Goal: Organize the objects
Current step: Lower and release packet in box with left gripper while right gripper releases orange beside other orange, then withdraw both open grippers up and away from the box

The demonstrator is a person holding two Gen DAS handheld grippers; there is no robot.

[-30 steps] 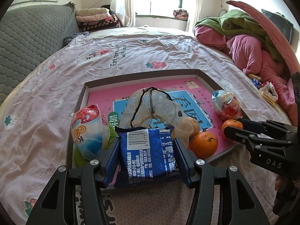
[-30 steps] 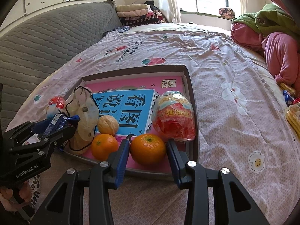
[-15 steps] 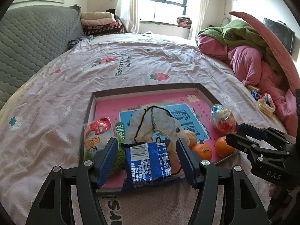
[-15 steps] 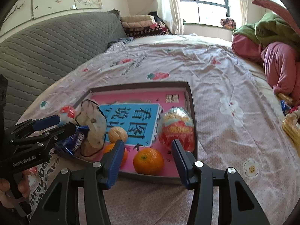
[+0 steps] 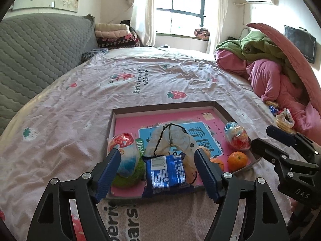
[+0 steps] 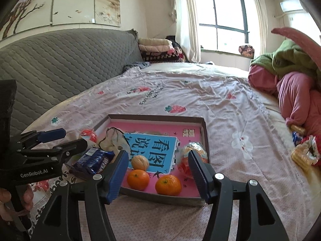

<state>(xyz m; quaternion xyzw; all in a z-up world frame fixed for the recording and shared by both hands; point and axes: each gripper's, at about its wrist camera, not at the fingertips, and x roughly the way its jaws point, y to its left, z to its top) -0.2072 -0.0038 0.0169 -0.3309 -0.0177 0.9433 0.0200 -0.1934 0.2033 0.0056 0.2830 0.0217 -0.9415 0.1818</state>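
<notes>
A bed (image 5: 140,76) covered by a pale pink sheet printed with strawberries and lettering fills most of both views. A shallow brown-rimmed tray (image 5: 160,106) is seen lying directly on the sheet, lower centre of the frame. A heap of pink and green bedding (image 5: 266,68) is piled at the right edge, with small snack packets (image 5: 283,118) beside it. Folded blankets (image 5: 114,33) are stacked at the upper left.

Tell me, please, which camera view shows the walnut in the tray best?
The right wrist view. There the walnut lies fully visible in the tray, just behind the left orange. In the left wrist view only a sliver of it shows, hidden behind the left gripper's right finger and the cloth pouch.
</notes>
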